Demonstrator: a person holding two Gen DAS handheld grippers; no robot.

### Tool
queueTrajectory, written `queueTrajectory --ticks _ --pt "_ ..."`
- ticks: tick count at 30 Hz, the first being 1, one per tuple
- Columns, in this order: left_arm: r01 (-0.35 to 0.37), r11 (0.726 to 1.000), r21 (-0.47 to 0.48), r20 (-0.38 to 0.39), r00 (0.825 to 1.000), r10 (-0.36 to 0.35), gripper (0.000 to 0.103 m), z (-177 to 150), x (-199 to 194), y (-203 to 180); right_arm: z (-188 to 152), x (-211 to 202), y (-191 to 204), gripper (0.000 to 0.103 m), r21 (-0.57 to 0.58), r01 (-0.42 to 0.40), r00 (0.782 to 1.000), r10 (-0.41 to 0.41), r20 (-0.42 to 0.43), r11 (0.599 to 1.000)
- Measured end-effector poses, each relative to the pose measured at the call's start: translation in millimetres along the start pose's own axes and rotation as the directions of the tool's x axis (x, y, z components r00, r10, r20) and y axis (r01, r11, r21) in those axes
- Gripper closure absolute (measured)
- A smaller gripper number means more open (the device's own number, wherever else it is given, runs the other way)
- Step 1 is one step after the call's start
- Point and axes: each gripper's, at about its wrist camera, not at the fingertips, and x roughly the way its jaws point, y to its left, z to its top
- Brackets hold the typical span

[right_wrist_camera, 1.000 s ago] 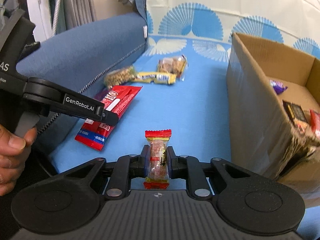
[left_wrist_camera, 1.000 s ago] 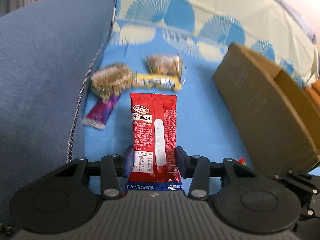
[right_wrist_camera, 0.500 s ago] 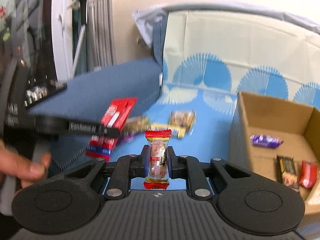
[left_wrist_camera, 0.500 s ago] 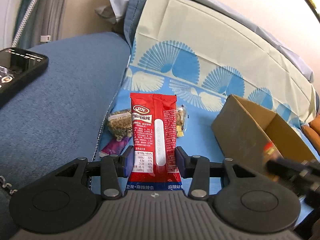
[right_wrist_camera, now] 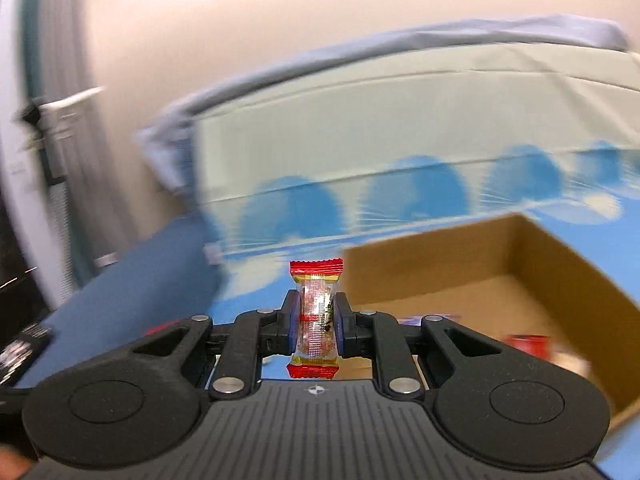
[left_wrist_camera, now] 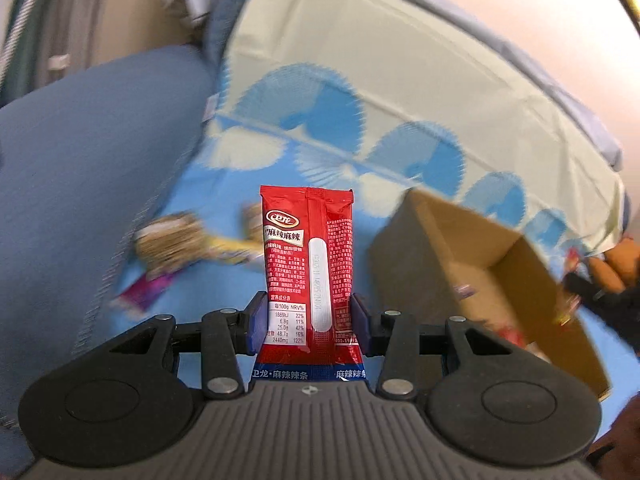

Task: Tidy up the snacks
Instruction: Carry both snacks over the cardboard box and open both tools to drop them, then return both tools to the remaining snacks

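My left gripper (left_wrist_camera: 307, 316) is shut on a red snack packet (left_wrist_camera: 308, 264) with white print, held upright above the blue sheet. My right gripper (right_wrist_camera: 317, 325) is shut on a small clear candy with red ends (right_wrist_camera: 317, 312), held up in front of the open cardboard box (right_wrist_camera: 500, 264). The box also shows in the left wrist view (left_wrist_camera: 424, 264), to the right of the packet, with a few wrapped snacks inside. Loose snacks lie on the sheet to the left: a grain bar (left_wrist_camera: 168, 244), a yellow bar (left_wrist_camera: 228, 246) and a purple wrapper (left_wrist_camera: 146, 292).
A blue sofa arm (left_wrist_camera: 80, 168) rises on the left. A pale cover with blue fan prints (left_wrist_camera: 360, 80) lies over the backrest behind. The other gripper and the hand holding it (left_wrist_camera: 600, 284) show blurred at the far right of the left wrist view.
Both grippers have risen and swung right toward the box, each still holding its snack. The right view now looks into the box; the views are blurred with motion.
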Motion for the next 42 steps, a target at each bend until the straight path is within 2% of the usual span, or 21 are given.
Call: queueTrajectory --ticks 3,7,14,22,25,27,28,29,30,35,37,39,40,42 --pt "0.071 0.997 0.014 0.033 0.997 -0.071 0.055 14.0 2.6 -37.1 6.7 3.2 -27.5 0.085 0.069 0.113 0.993 -0.114 0.008 0.991" --pt "0.151 0.988 0.040 0.066 0.986 -0.153 0.055 26.0 5.5 -83.9 9.8 -1.7 -52.8 0.085 0.133 0.183 0.981 -0.190 0.040 0.974" --pt "0.251 0.961 0.118 0.088 0.961 -0.262 0.055 34.1 16.2 -152.5 11.8 -11.8 -78.5 0.085 0.202 0.245 0.961 -0.265 0.080 0.948" --pt "0.286 0.947 0.147 0.074 0.951 -0.299 0.055 29.5 27.2 -180.5 12.3 -16.2 -93.4 0.085 0.257 0.270 0.949 -0.302 0.093 0.928" --pt "0.308 0.938 0.156 0.043 0.947 -0.318 0.053 28.8 30.4 -183.2 12.6 -17.9 -92.8 0.085 0.260 0.277 0.945 -0.312 0.102 0.925" --pt "0.287 0.945 0.159 0.022 0.956 -0.294 0.042 28.2 34.3 -184.0 12.9 -13.2 -93.7 0.078 0.261 0.271 0.951 -0.300 0.079 0.926" --pt "0.277 0.948 0.158 0.027 0.958 -0.285 0.041 28.1 34.5 -183.4 12.4 -11.9 -93.4 0.070 0.261 0.269 0.954 -0.295 0.063 0.927" --pt "0.268 0.951 0.156 0.037 0.960 -0.277 0.041 27.6 33.6 -181.9 11.7 -10.5 -93.4 0.049 0.265 0.279 0.952 -0.303 0.051 0.923" --pt "0.258 0.954 0.155 0.047 0.962 -0.268 0.041 27.2 32.2 -179.7 11.3 -10.4 -93.3 0.037 0.267 0.296 0.946 -0.320 0.050 0.917" --pt "0.204 0.966 0.156 0.113 0.968 -0.223 0.041 19.8 16.3 -150.3 10.8 -10.8 -92.5 0.036 0.253 0.317 0.938 -0.341 0.056 0.914" --pt "0.192 0.970 0.149 0.120 0.970 -0.210 0.045 16.3 9.0 -131.4 9.3 -9.4 -90.0 0.036 0.241 0.320 0.939 -0.341 0.052 0.916" --pt "0.173 0.975 0.140 0.119 0.975 -0.190 0.060 12.5 1.9 -103.2 8.0 -7.8 -85.9 0.036 0.224 0.322 0.939 -0.341 0.050 0.920" --pt "0.153 0.979 0.137 0.118 0.978 -0.170 0.063 10.7 -2.0 -88.6 7.3 -7.1 -82.9 0.036 0.213 0.321 0.940 -0.338 0.051 0.923" --pt "0.084 0.987 0.139 0.141 0.985 -0.103 0.075 5.9 -9.2 -56.0 6.2 -6.1 -77.5 0.036 0.190 0.312 0.943 -0.327 0.054 0.931"
